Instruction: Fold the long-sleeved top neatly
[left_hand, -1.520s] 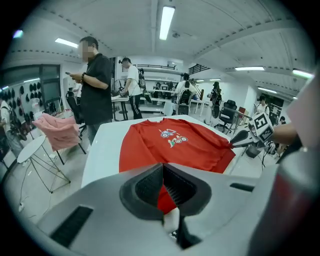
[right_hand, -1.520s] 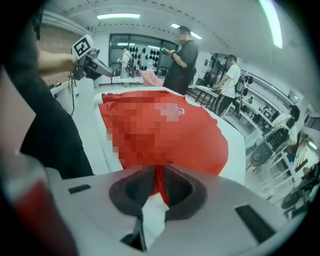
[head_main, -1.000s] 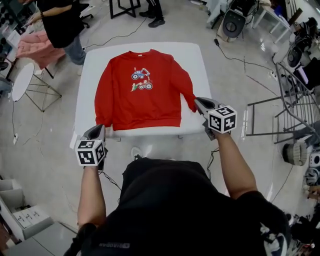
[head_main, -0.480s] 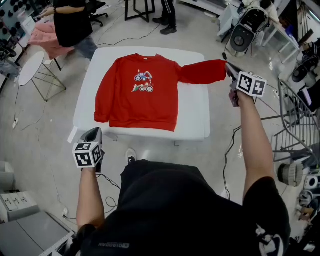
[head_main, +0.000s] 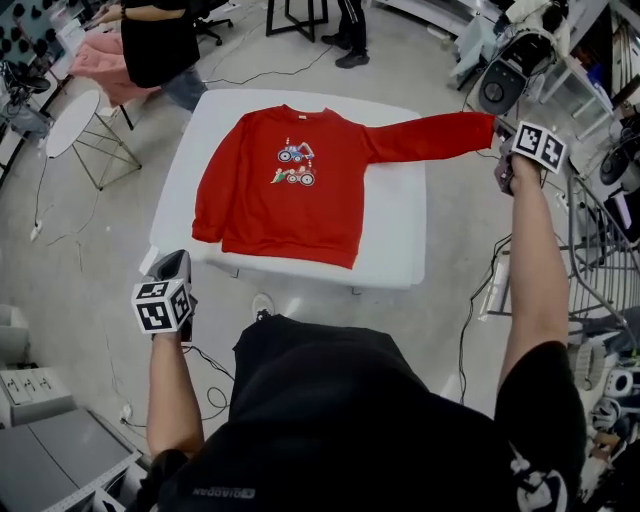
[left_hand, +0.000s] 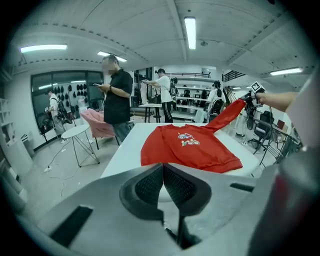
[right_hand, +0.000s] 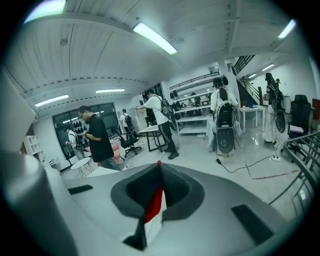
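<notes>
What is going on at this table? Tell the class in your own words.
A person stands at a white table with a gripper in each hand. A red long-sleeved top lies flat on it, front up. The right gripper is shut on the cuff of one sleeve and holds it stretched out past the table's right edge. The left gripper is shut and empty, off the near left corner. Nothing is folded yet.

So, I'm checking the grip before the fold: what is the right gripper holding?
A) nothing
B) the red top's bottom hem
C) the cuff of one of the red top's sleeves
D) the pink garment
C: the right gripper is shut on the sleeve cuff of the red long-sleeved top, and that sleeve stretches out past the edge of the white table.
</notes>
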